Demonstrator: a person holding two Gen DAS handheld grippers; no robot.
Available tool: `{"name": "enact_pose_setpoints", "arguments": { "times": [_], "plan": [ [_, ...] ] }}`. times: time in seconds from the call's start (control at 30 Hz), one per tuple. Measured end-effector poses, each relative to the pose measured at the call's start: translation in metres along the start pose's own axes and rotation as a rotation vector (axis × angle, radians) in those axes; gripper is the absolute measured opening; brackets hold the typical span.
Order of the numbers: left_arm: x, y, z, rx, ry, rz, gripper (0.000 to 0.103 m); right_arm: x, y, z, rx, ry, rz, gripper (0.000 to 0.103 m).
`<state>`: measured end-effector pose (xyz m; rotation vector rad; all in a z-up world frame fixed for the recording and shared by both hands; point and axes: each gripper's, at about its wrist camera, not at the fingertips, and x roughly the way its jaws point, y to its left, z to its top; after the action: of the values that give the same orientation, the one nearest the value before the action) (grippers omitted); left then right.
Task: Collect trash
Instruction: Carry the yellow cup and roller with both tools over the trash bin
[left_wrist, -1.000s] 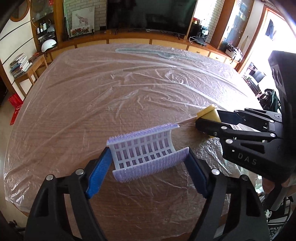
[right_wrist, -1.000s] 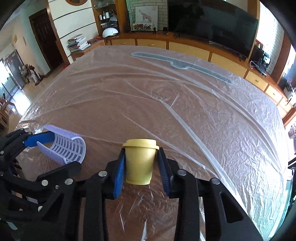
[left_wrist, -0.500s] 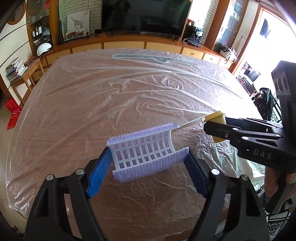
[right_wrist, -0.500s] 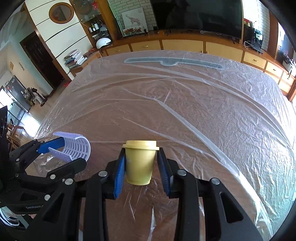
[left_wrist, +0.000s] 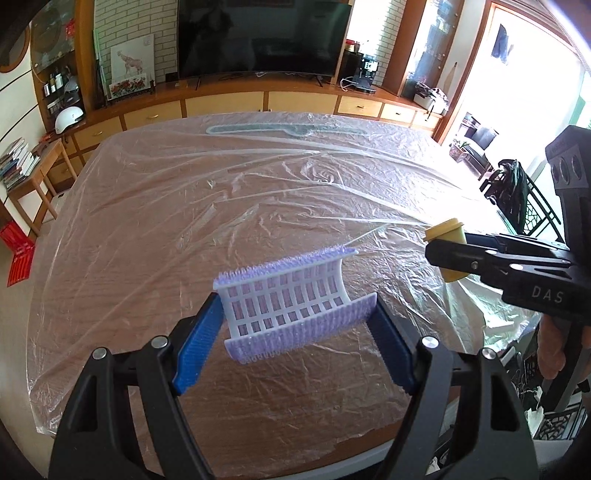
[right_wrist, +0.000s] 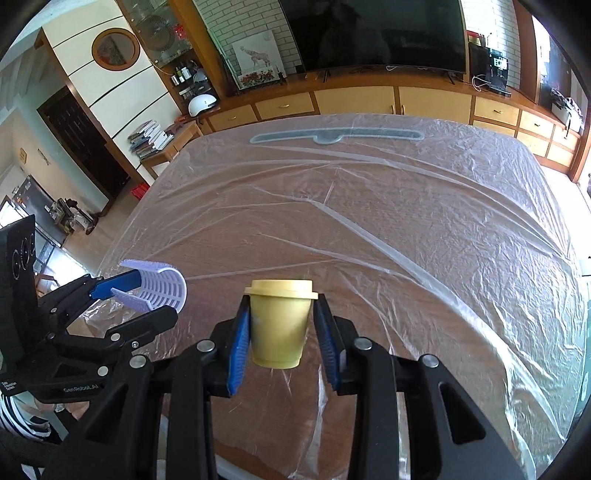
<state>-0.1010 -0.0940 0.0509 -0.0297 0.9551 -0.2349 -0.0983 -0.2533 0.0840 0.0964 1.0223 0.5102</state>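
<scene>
Between the blue pads of the left gripper (left_wrist: 293, 334), jaws set wide, a lilac slotted piece (left_wrist: 286, 295) is clamped at both ends, its curved ribbed back facing up, held clear above the surface (left_wrist: 184, 229). The right gripper (right_wrist: 282, 332) has its jaws drawn in narrow on a small yellow cup (right_wrist: 279, 323), upright with its lid on, pads pressing both sides, also off the surface. Crinkled clear plastic sheet (right_wrist: 406, 221) covers the surface below. The two grippers hang near each other over its near edge.
</scene>
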Motion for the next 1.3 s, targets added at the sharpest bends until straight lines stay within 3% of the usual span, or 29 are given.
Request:
{"name": "enact_pose_setpoints", "arguments": {
  "times": [0.53,1.3],
  "plan": [
    [-0.034,-0.010,-0.019,0.133,-0.023,-0.014,0.079,-0.037,0.016,-0.029,0.014,-0.024,0.008,0.033],
    [-0.073,-0.030,-0.073,0.298,0.014,-0.090,0.079,-0.069,0.034,-0.091,0.034,0.031,0.026,0.033]
  ]
}}
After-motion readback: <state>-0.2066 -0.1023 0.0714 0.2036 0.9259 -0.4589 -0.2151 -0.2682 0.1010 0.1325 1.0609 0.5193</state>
